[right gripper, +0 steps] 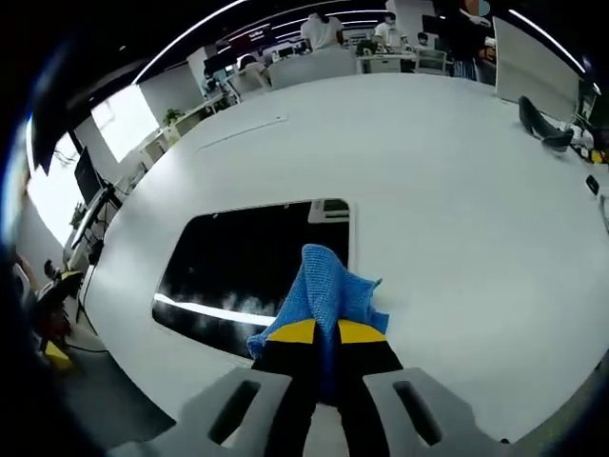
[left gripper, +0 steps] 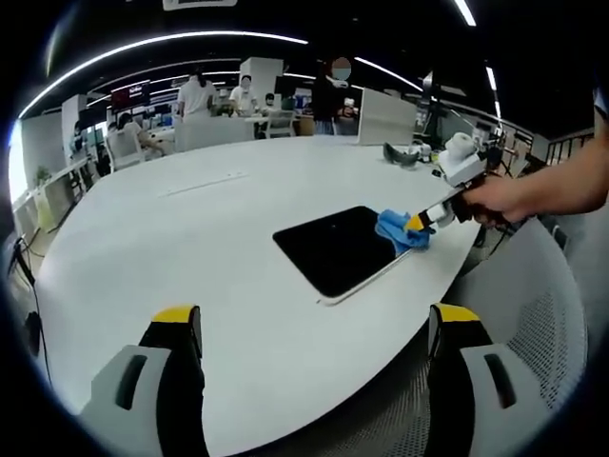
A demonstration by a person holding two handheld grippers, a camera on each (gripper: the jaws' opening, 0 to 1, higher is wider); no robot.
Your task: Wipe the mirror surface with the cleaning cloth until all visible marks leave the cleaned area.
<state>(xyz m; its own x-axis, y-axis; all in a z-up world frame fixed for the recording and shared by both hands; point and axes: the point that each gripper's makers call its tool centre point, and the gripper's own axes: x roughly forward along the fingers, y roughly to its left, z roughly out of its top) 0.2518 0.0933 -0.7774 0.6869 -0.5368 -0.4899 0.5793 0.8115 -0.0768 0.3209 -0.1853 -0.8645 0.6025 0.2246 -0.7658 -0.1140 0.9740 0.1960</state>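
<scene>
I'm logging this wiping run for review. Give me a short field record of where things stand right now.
surface: white table
mirror: dark panel lying flat on the table, near its edge
cloth: blue cleaning cloth, resting on the mirror's corner
right tool: shut on the cloth, held by a hand
left tool: open, holding nothing, above the table away from the mirror
marks: hazy smears near the reflected light streak; wiping looks unfinished
background: people at desks
</scene>
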